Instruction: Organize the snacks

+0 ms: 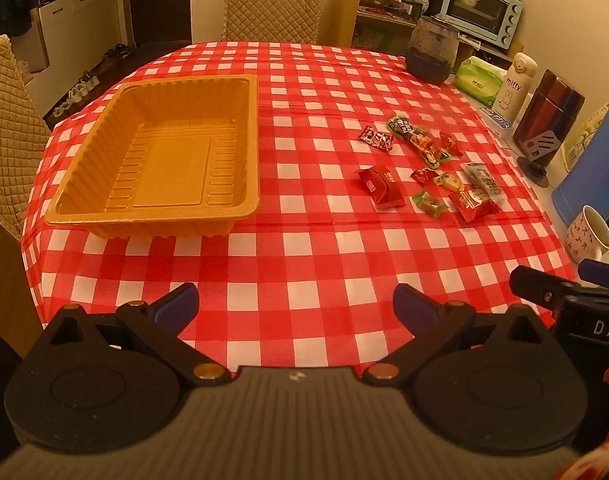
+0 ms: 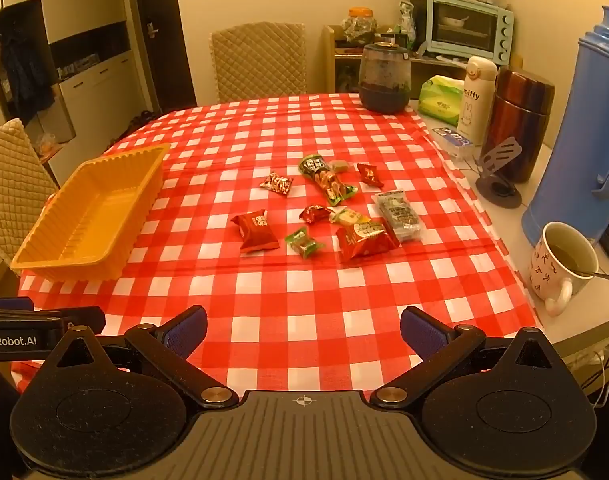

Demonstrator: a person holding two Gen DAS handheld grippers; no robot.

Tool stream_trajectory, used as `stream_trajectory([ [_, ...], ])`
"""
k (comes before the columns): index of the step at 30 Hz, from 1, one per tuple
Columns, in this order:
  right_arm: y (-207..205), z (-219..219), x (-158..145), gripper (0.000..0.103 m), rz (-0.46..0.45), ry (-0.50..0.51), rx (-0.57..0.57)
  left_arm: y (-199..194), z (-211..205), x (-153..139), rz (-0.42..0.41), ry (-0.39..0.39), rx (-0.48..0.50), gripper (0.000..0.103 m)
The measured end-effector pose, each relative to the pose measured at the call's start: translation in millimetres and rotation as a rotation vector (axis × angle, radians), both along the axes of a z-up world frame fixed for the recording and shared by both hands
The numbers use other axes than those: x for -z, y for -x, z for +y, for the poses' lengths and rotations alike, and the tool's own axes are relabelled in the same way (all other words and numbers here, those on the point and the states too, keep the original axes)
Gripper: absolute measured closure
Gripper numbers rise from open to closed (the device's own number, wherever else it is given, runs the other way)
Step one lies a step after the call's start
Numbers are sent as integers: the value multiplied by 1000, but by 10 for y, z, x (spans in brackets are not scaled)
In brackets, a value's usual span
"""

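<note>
Snacks [image 2: 324,212] loose near counter's right edge | tray [image 1: 248,148] empty, left | both grippers' fingers [image 1: 178,306] wide, empty | step: none picked yet | next: reach nearest red packet [image 2: 256,232]

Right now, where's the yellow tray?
In both wrist views the yellow tray sits empty on the left part of the checked tablecloth, well left of the scattered snacks.
</note>
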State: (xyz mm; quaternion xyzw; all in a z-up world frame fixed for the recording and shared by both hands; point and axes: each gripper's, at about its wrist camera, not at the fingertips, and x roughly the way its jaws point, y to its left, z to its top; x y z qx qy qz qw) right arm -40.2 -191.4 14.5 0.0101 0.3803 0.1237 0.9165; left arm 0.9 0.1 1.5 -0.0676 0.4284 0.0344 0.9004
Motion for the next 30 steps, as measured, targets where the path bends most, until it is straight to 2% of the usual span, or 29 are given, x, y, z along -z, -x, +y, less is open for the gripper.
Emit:
stream_trajectory([
  [30, 13, 3, -8, 1, 1, 3, 2, -1, 5, 1, -7, -7, 5, 1],
])
